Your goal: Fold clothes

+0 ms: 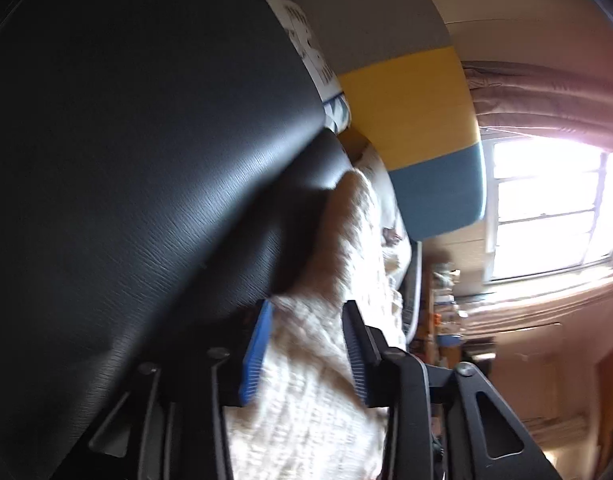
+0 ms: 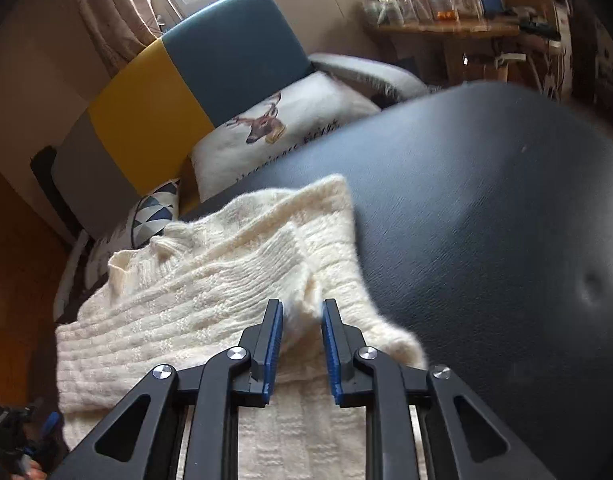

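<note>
**Cream sweater lying on the dark table, a gripper at each end**

Much of the left wrist view is blurring, and the cream cable-knit sweater is running out of frame at the bottom there, so its full outline is hard to make out. The left gripper is standing with knit bunched between its blue-padded fingers; the fabric is filling the gap, but I cannot tell whether the pads are pressing on it.

In the right wrist view the sweater is lying rumpled across the near corner of the black, leather-textured table, one fold riding on top. The right gripper is sitting with its jaws slightly apart around a raised ridge of knit, and the right pad is not touching it.

Beyond the table, a sofa with grey, yellow and teal back panels is carrying a white deer-print cushion. A bright window with curtains is glaring, and a cluttered wooden shelf is standing behind.

The table's right side is lying bare.
</note>
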A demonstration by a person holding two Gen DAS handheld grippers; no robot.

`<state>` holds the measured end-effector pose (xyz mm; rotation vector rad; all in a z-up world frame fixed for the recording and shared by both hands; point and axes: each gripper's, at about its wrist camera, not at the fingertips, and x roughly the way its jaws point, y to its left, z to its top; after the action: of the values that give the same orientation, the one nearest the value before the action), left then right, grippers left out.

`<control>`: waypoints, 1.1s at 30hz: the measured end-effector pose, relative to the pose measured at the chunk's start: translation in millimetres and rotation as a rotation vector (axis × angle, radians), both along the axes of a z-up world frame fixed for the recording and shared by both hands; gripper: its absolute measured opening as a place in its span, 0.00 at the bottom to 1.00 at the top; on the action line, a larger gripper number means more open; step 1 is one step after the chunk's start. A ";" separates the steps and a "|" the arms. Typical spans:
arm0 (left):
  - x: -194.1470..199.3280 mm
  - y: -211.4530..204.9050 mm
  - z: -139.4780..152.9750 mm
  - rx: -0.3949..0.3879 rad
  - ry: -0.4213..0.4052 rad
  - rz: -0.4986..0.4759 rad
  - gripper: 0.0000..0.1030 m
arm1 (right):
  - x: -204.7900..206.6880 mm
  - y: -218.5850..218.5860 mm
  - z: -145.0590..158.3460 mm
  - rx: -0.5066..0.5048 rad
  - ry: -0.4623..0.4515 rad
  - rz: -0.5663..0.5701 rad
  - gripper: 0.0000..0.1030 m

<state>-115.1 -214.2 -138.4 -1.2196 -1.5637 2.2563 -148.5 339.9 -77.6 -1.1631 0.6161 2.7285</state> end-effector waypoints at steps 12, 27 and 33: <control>-114.0 3.6 10.4 -0.058 0.035 -0.171 0.61 | -39.9 -134.5 16.5 0.100 0.034 0.520 0.25; -172.0 65.2 21.0 -0.409 0.081 -0.362 0.16 | -44.7 -140.3 -22.6 0.105 -0.017 0.535 0.25; -112.0 56.8 42.2 -0.426 0.174 -0.310 0.46 | -70.0 -152.2 18.6 -0.028 -0.059 0.715 0.29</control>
<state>-227.1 -157.5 -96.2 -1.2115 -0.7911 2.4672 -218.5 187.7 -59.0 -1.7366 0.2541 3.2236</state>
